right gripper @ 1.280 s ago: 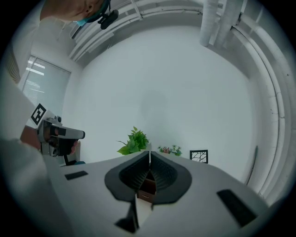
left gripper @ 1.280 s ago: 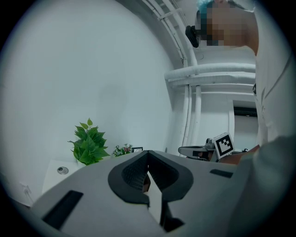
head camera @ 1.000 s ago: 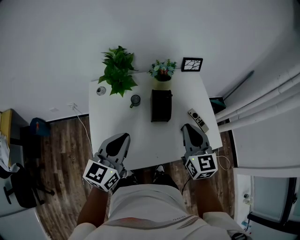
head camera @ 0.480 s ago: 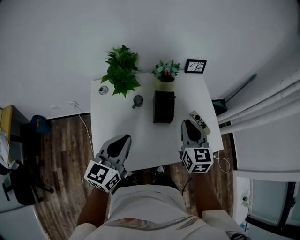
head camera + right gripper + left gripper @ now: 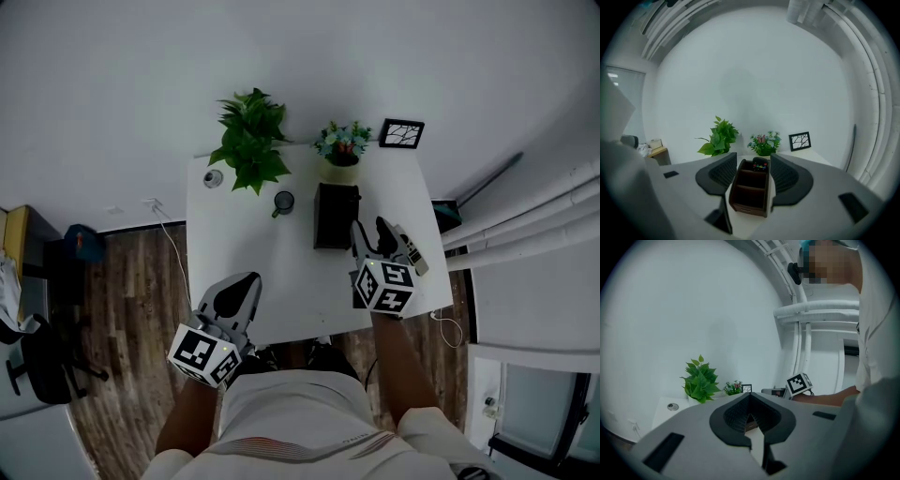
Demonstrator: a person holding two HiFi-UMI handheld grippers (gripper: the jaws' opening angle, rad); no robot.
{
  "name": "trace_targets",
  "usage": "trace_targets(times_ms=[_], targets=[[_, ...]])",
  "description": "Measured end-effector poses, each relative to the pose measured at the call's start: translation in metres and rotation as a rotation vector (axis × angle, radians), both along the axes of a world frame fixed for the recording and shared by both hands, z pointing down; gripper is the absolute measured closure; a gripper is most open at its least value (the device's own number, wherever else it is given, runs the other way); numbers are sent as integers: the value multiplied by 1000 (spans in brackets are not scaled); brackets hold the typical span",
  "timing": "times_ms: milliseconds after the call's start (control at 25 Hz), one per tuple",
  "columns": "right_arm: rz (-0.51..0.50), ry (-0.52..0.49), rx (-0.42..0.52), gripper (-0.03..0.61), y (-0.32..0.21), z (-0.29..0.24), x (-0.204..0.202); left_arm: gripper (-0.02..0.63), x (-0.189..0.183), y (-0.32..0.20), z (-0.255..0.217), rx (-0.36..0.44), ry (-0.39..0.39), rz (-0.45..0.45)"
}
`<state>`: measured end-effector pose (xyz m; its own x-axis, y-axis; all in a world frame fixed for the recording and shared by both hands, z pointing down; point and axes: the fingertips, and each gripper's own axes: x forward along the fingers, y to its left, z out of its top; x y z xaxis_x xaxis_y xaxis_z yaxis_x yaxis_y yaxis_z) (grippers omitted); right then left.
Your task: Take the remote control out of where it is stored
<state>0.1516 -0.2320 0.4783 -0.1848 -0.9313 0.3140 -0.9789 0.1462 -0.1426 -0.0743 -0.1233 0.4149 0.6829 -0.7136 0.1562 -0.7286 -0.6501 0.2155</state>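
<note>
A dark brown organizer (image 5: 750, 194) stands mid-table (image 5: 335, 217), and a black remote (image 5: 760, 164) with coloured buttons stands upright in its far compartment. My right gripper (image 5: 371, 228) hovers just off the organizer's near right end. In its own view the gripper (image 5: 753, 164) frames the box. Its jaws have just been opening and now stand wide, with nothing pressed between the pads. A second, silver remote (image 5: 411, 251) lies flat by the table's right edge, partly behind that gripper. My left gripper (image 5: 246, 278) rests at the front edge, jaws together (image 5: 750, 420) and empty.
On the white table (image 5: 234, 234) stand a leafy plant (image 5: 251, 150), a flower pot (image 5: 342, 145), a small picture frame (image 5: 401, 133), a dark mug (image 5: 284, 201) and a small round object (image 5: 214, 177). A wall lies behind, wooden floor to the left, and pipes to the right.
My right gripper has moved forward and left from beside the silver remote toward the organizer, and its jaws have gone from shut to wide open. The left gripper has stayed put.
</note>
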Motion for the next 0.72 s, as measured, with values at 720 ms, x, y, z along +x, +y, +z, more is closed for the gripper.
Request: trace_targets(times_ms=[720], targets=[[115, -101, -114, 353, -75, 73, -1, 606, -18, -16, 20, -59, -22, -65]])
